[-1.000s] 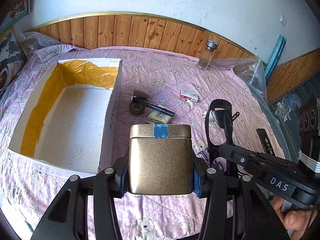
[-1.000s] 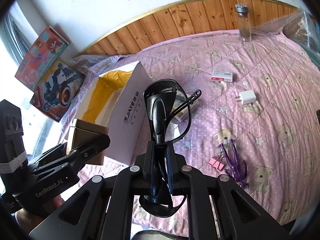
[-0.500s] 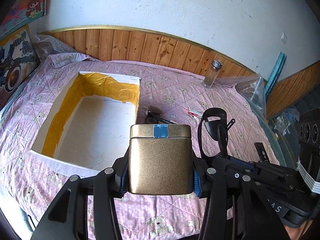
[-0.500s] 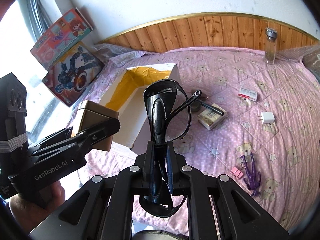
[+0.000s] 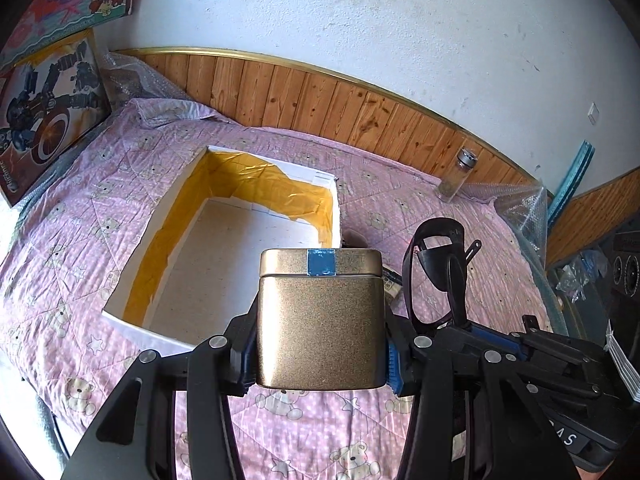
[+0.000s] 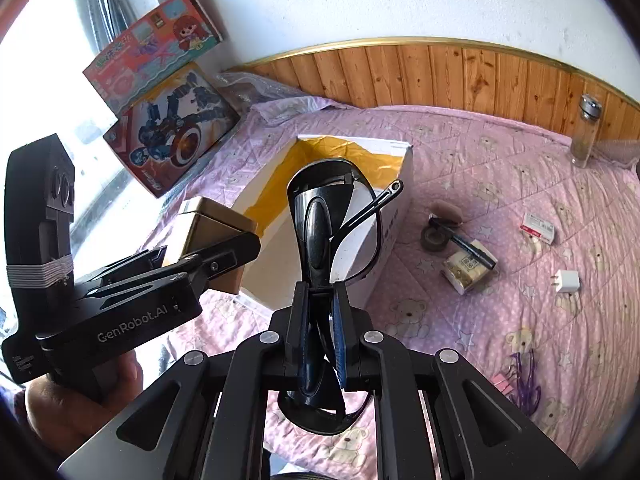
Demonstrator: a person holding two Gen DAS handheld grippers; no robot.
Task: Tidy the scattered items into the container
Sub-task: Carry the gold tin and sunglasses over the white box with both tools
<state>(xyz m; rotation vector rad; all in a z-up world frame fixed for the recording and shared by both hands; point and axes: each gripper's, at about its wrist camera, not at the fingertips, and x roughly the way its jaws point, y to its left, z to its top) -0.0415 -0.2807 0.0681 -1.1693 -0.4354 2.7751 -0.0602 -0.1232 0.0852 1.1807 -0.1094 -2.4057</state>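
- Nearest to us, between the fingers of the left gripper (image 5: 320, 354), sits a gold tin (image 5: 320, 320), clamped by its two sides and held upright in the air, with a blue strip of tape across its lid.
- Just to its right, the right gripper (image 6: 320, 330) has its fingers pressed narrow on a pair of black sunglasses (image 6: 326, 224), which stand on end with one arm sticking out to the right.
- Below the left gripper we see a hand (image 6: 76, 408) wrapped around its handle.
- Beneath both lies the bed (image 5: 68, 240), covered in a pink quilt with a bear print.
- On the quilt, just beyond the tin, rests the open white box (image 5: 240, 248), its inner walls lined with yellow tape and its floor bare.
- Right of the box we see a roll of tape (image 6: 434, 236), a black marker (image 6: 468, 246) lying across a small carton (image 6: 466, 272), a white charger (image 6: 566, 281), a red-and-white packet (image 6: 539, 227), and purple scissors (image 6: 522, 376) beside pink clips (image 6: 502, 382).
- Farther back, a glass bottle (image 5: 456, 176) stands near the wooden panelling (image 5: 320, 104).
- Two toy boxes (image 6: 160, 100) lean at the far left.
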